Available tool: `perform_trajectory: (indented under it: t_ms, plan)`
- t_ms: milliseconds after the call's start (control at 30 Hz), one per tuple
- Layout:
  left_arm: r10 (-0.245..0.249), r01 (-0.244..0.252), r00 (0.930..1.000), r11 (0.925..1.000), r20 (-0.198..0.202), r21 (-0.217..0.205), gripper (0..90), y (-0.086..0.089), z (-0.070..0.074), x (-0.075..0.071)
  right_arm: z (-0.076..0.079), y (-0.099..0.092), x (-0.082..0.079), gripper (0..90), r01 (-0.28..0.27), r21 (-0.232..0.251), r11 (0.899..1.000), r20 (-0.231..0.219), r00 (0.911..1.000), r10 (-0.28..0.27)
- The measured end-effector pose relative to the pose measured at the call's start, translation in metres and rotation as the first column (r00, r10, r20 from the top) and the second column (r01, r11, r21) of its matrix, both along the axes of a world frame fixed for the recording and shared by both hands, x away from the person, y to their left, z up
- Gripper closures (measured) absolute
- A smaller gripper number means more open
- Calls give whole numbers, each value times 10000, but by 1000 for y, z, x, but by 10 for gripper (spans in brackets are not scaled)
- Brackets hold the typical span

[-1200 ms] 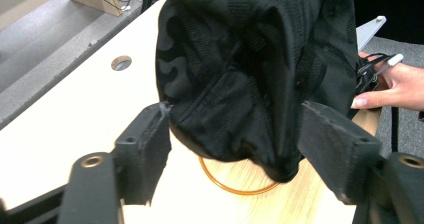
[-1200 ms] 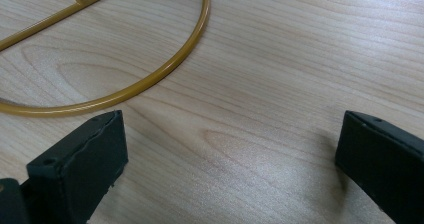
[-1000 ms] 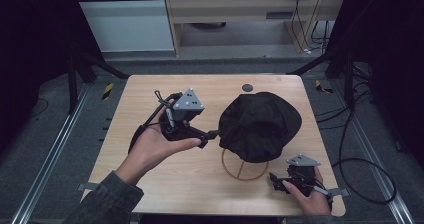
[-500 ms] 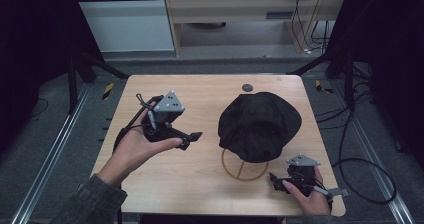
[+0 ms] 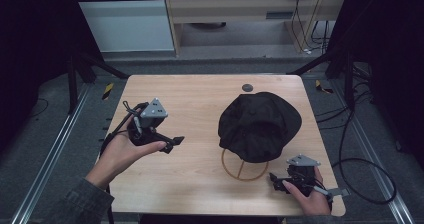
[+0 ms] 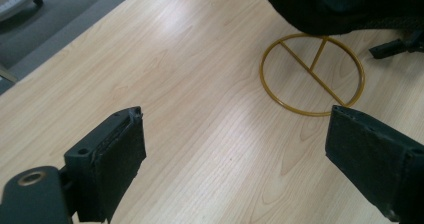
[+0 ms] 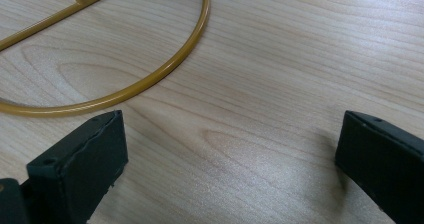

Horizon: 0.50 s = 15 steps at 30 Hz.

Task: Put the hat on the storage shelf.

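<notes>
— Looking down from the high view, what sits on the table (image 5: 200, 99)?

— A black cap (image 5: 260, 125), right of centre in the frame, perched on a gold wire stand (image 5: 244, 168). Only the stand's round base ring with its crossbars peeks out below the cap's lower edge. A small dark round hole (image 5: 247, 87) lies in the tabletop just above the cap, near the far edge.

— And the grippers?

— The left gripper (image 5: 172, 143) is at the left of the frame, held in the left hand (image 5: 122, 151) above the wood, with its grey three-cornered plate on top and its jaws pointing right toward the cap, well apart from it. The right gripper (image 5: 274, 178) is at the lower right, close to the table's near edge, in the right hand (image 5: 307, 196), its jaws pointing left, just beside the ring.

— Are the jaws spread or pressed together?

— Spread, both pairs. In the left gripper view the two black jaws stand wide at the bottom corners with bare wood between them; the ring is at the upper right, the cap's dark edge hangs over it at the top, and the hole sits at the top edge. In the right gripper view the jaws are likewise wide apart and hold nothing, and an arc of the ring curves across the upper left.
</notes>
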<state>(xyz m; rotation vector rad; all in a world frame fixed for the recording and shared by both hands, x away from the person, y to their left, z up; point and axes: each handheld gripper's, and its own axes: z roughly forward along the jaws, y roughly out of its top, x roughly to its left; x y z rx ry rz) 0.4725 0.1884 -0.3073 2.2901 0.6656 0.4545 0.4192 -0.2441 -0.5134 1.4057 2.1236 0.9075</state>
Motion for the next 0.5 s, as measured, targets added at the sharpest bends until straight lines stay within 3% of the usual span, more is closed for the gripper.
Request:
perform_trajectory:
  t_ms: [200,500]
  plan:
    - [202,-199,9996,9997,-183,162,82,13,-12,2,0,0,0,4,-3,-2,10000,2,10000,3]
    - [802,-802,9952,9968,-560,18,77,36,-33,5,0,0,0,4,-3,-2,10000,3,10000,3]
